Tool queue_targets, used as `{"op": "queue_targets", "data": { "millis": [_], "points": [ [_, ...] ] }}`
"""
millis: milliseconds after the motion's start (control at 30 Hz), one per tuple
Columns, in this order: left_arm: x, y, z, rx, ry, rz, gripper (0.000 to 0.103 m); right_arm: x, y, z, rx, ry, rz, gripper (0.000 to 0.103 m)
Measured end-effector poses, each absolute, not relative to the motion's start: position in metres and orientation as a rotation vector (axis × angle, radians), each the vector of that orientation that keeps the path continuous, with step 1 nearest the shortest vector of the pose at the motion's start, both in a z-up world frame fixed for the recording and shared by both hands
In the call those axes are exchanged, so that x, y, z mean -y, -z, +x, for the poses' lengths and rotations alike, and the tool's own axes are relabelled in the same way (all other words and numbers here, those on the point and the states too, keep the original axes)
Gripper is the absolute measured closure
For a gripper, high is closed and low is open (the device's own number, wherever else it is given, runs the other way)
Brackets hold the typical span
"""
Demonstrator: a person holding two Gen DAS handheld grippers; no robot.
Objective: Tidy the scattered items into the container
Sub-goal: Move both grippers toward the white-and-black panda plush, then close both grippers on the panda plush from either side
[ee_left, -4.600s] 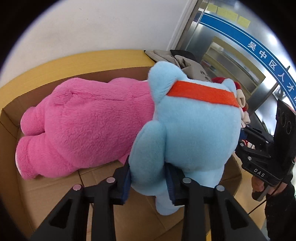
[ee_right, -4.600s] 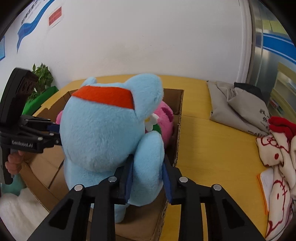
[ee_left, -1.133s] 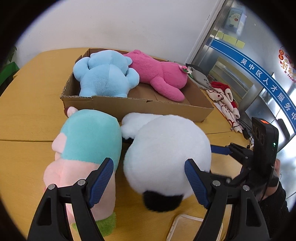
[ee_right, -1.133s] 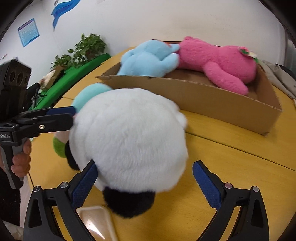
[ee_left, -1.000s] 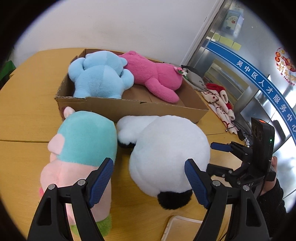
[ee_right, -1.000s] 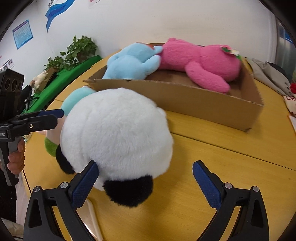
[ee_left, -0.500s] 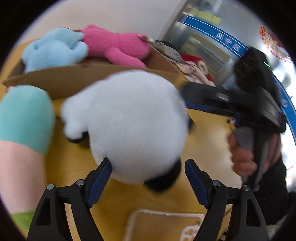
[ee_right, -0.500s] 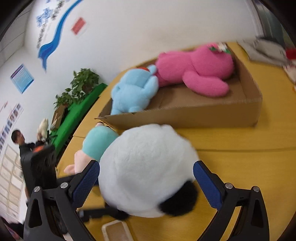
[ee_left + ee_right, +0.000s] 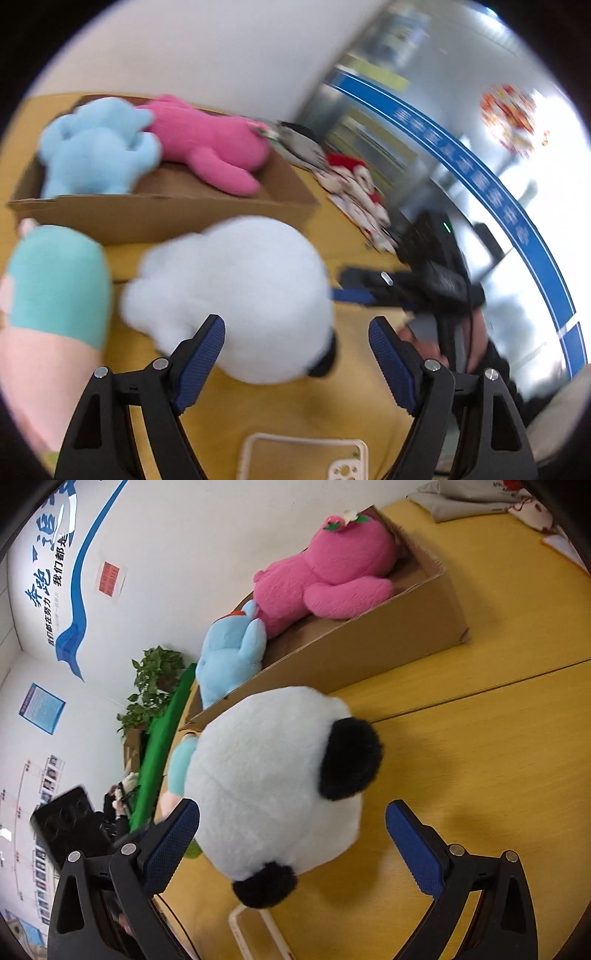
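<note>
Two wrist views over a yellow wooden surface [image 9: 480, 775]. Left view blurred.

In the middle, a white panda plush [image 9: 273, 786] with black ears, lying on the surface just in front of a cardboard box [image 9: 388, 642]. Inside the box already: a blue plush [image 9: 229, 657] and a pink plush [image 9: 332, 579], side by side and touching. Beside the panda, outside the box, a teal-and-pink plush [image 9: 51, 284], also waiting on the surface. A pale phone case [image 9: 306, 458] near the bottom edge, close to the panda.

Left claw [image 9: 295, 354]: blue pads spread wide, nothing clamped; one pad at the panda's near edge, the other well clear of it. Right claw [image 9: 291, 834]: pads likewise spread wide, panda between them, left pad just beside the fur, right pad apart from it. No grip on either side.

Step in hand, by judgement: lining up both claws on the panda from opposite sides for a two-handed lift, with two toys already tidied and two still out.

Next move probably calls for closing in on the round, soft body with pads set low and deep enough not to slip off the fur, then raising it over the box's near wall and into the free space in front of the pink plush.
</note>
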State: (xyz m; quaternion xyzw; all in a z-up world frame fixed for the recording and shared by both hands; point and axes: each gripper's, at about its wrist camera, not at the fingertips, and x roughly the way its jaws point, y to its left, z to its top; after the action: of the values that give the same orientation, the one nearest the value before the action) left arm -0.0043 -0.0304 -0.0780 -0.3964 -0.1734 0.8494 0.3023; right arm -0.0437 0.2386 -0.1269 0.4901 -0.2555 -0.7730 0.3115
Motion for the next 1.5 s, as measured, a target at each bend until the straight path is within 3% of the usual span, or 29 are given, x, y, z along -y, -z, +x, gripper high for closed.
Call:
{"op": "queue_targets", "data": {
  "millis": [233, 467, 633, 1000, 1300, 1500],
  "points": [
    [0.048, 0.081, -0.021, 0.507, -2.299, -1.090, 0.024, -0.193, 0.149, -0.066, 0.713, 1.978, 1.350, 0.000],
    [0.043, 0.083, -0.017, 0.469, -2.284, -1.081, 0.024, -0.172, 0.143, -0.069, 0.571, 2.033, 1.284, 0.030],
    [0.048, 0.081, -0.019, 0.479, -2.295, -1.069, 0.024, -0.181, 0.141, -0.065, 0.552, 2.040, 1.264, 0.041],
    [0.032, 0.081, -0.039, 0.452, -2.239, -1.084, 0.024, -0.290, 0.137, -0.039, 0.575, 2.086, 1.286, 0.039],
    [-0.021, 0.141, -0.085, 0.425, -1.983, -1.265, 0.024, -0.316, 0.141, -0.020, 0.367, 1.991, 1.324, 0.039],
    [-0.026, 0.163, -0.098, 0.580, -1.851, -1.243, 0.025, -0.328, 0.143, -0.025, 0.382, 2.000, 1.327, 0.040]
  ]
}}
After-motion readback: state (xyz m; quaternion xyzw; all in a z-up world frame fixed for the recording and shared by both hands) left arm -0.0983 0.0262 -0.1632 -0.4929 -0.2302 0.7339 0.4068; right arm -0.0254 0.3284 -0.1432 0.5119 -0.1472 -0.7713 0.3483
